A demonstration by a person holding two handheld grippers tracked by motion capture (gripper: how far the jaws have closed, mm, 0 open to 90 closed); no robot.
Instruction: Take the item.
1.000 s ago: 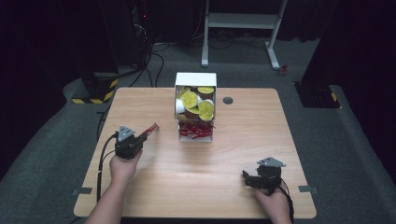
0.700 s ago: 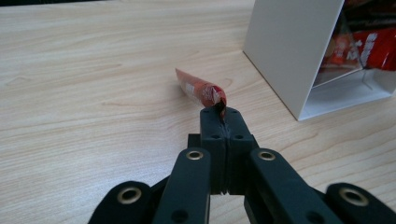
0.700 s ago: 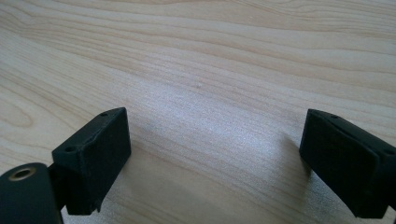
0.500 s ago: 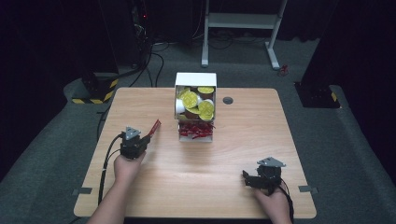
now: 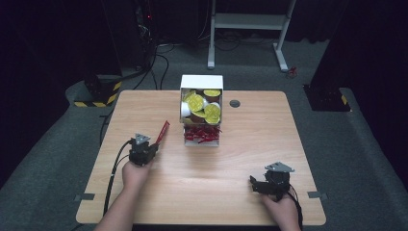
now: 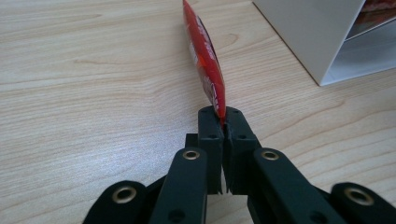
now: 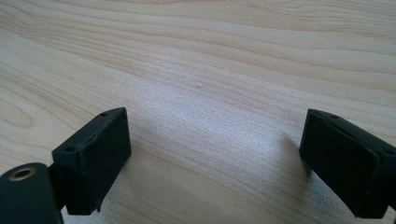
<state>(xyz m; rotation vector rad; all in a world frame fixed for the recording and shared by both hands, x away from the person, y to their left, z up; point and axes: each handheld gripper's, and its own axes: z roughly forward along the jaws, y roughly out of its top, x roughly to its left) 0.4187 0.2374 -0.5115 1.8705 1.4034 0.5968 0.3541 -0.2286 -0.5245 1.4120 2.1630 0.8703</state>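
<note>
Red and thin, a sachet [image 6: 205, 60] stands edge-on in my left hand-held gripper [image 6: 223, 122], pinched at its lower end between jaws pressed tight together. In the left gripper view it runs from the middle of the frame up to the top edge, with the corner of a white box [image 6: 308, 37] in the upper right, near the sachet but not touching it.

From the high view I see the left hand-held gripper [image 5: 142, 150] left of centre, above the table [image 5: 202, 192], and the sachet [image 5: 162, 132] slanting up and to the right from it toward the box. The white box [image 5: 201, 83] sits at upper centre of the table. Its upper part holds round cups with yellow lids [image 5: 196, 102]; its lower part holds a heap of red sachets [image 5: 202, 134]. A small dark round fitting [image 5: 235, 103] lies in the table just right of the box.

My right hand-held gripper [image 5: 254, 185] is at the lower right of the high view, low over the table and well apart from the box. In the right gripper view its jaws are spread wide with only bare wood [image 7: 210, 70] between them, gripping nothing.
</note>
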